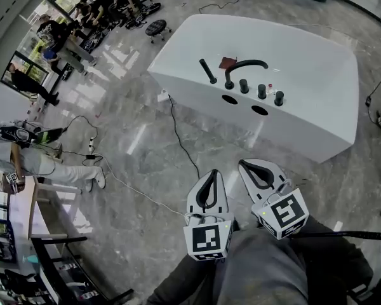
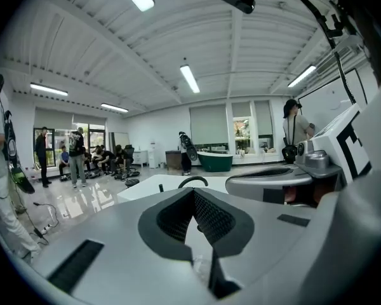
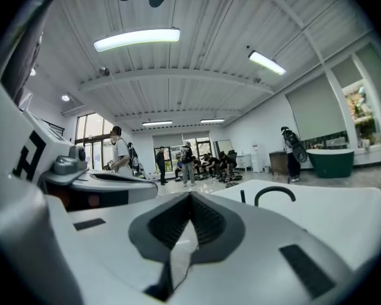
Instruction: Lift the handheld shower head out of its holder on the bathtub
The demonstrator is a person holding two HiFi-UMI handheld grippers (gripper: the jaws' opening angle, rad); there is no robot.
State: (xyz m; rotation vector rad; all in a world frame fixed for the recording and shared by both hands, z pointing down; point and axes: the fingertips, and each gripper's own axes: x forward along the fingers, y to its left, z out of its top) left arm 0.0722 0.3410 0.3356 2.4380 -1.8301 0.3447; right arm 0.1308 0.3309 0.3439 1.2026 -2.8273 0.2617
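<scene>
A person stands back from a white bathtub (image 1: pixel 317 75) on a showroom floor (image 1: pixel 133 170), with the left tongs (image 1: pixel 209 172) and the right tongs (image 1: pixel 242 164) held low and close to the body. Both tongs are pressed together and hold nothing.

The task has not begun, judging by the layout. The handheld shower head (image 1: pixel 207 71), a slim black rod, stands tilted at the left end of a row of black fittings on the tub's deck. It appears to be seated in its holder, though the holder itself is too small to make out. A curved spout (image 1: pixel 246 64) arches just beside it, and several knobs (image 1: pixel 261 91) run on to the right. Everything remains to be done: closing the gap to the tub, spreading one pair of tongs, pinching the rod and drawing it up and out.

The way in is mostly open. Bare floor lies between the tongs and the tub's near wall, crossed only by a dark cable (image 1: pixel 181 138) trailing from the tub's left corner toward the person. The spout crowds the rod on its right, so the roomier approach looks to be from the left or from above. A stool (image 1: pixel 157 28) and a group of people (image 1: pixel 82 24) stay well apart, at upper left.
</scene>
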